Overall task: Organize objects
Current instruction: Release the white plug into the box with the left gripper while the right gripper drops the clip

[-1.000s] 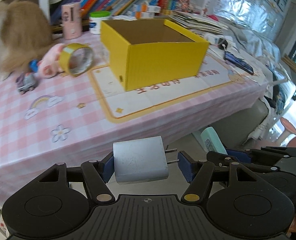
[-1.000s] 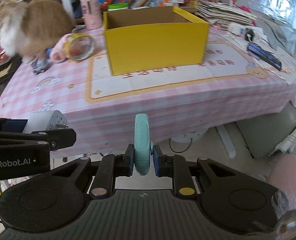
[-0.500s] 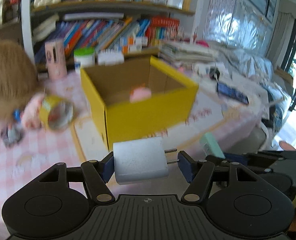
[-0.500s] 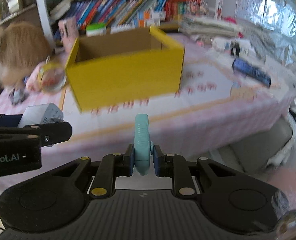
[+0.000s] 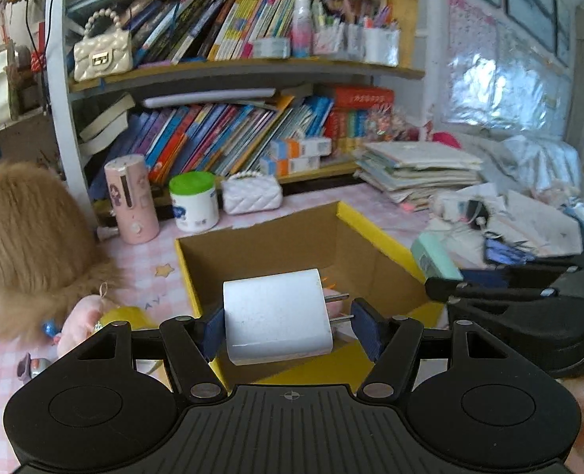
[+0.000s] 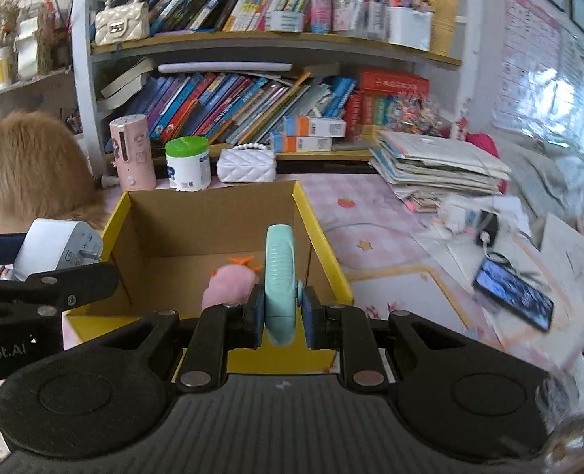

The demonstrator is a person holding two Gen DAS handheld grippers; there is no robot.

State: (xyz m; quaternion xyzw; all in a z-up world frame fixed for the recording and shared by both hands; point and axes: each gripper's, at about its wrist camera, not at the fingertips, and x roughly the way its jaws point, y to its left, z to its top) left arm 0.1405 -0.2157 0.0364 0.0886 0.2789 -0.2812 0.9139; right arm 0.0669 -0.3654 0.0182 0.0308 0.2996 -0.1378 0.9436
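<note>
A yellow cardboard box [image 5: 375,233] with an open top stands on the pink checked table; it also shows in the right wrist view [image 6: 323,252]. A pink plush toy [image 6: 228,284] lies inside it. My left gripper [image 5: 288,326] is shut on a white charger plug [image 5: 276,316], its prongs pointing right, held over the box's near edge. My right gripper [image 6: 279,316] is shut on a flat mint-green object [image 6: 278,272], held upright over the box's near wall. The mint object [image 5: 434,254] and the charger [image 6: 55,245] each show in the other view.
A fluffy tan cat [image 5: 23,237] sits left of the box. A pink bottle [image 5: 132,197], a green-lidded tub [image 5: 193,199] and a white purse [image 5: 250,193] stand behind it. A paper stack [image 6: 430,170] and a phone [image 6: 513,292] lie to the right. Bookshelves rise behind.
Both grippers have risen and moved forward from below the table's front edge to above the yellow box, each still holding its object. The box's inside has come into view.
</note>
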